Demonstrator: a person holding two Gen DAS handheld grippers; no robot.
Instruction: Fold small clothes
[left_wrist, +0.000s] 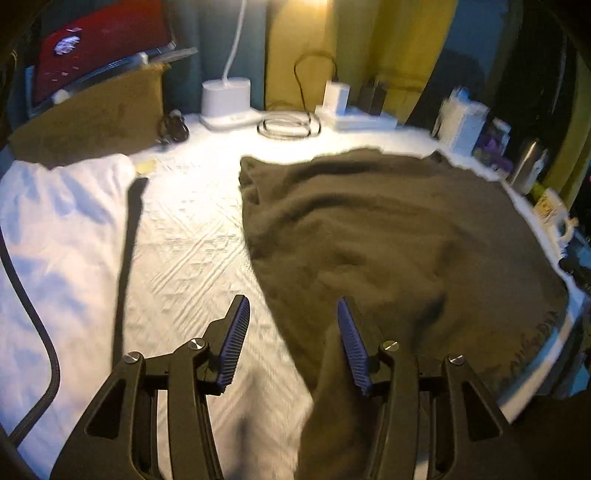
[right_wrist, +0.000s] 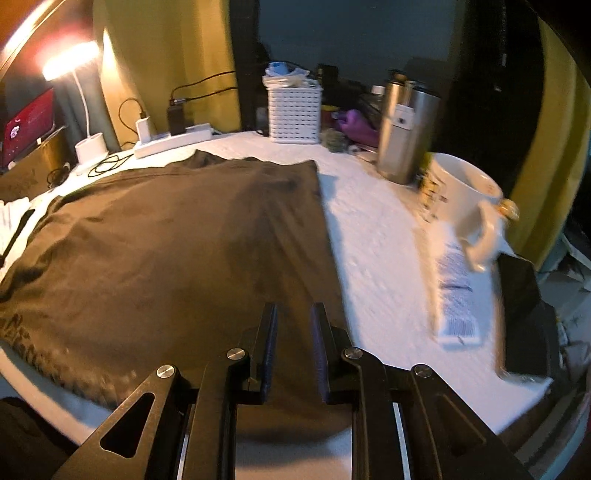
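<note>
Brown garment (left_wrist: 388, 236), likely a T-shirt, lies spread on the table (left_wrist: 192, 236), which wears a white textured cover. Taking the garment as landmark: a white folded cloth (left_wrist: 55, 229) sits well off its left edge with a thin dark strap (left_wrist: 127, 266) between the two; a white lamp base (left_wrist: 225, 99) and a white power strip (right_wrist: 173, 142) with chargers stand beyond its far edge; a white slotted basket (right_wrist: 294, 110), a steel flask (right_wrist: 400, 129) and a white mug (right_wrist: 465, 199) stand off its far right corner, with a printed paper strip (right_wrist: 456, 295) lying on the cover just nearer than the mug. Left tool (left_wrist: 291, 332): jaws stand apart; a fold of the brown cloth hangs along the inner face of its right finger, but the other pad is clear of it, so nothing is clamped. Right tool (right_wrist: 293, 343): jaws nearly together over the garment's near right edge; cloth shows in the narrow gap, yet whether the pads actually pinch it I cannot tell. Progress, by judgement: the right edge runs straight and clean, which may be one fold laid in, though it could equally be the plain side seam. The body is still broad and rumpled, with ripples across the middle and printed lettering at the near hem. So the fold is at an early stage at best: remaining are the side fold or folds, the halving toward the far edge, smoothing, and presumably setting it by the white cloth.
</note>
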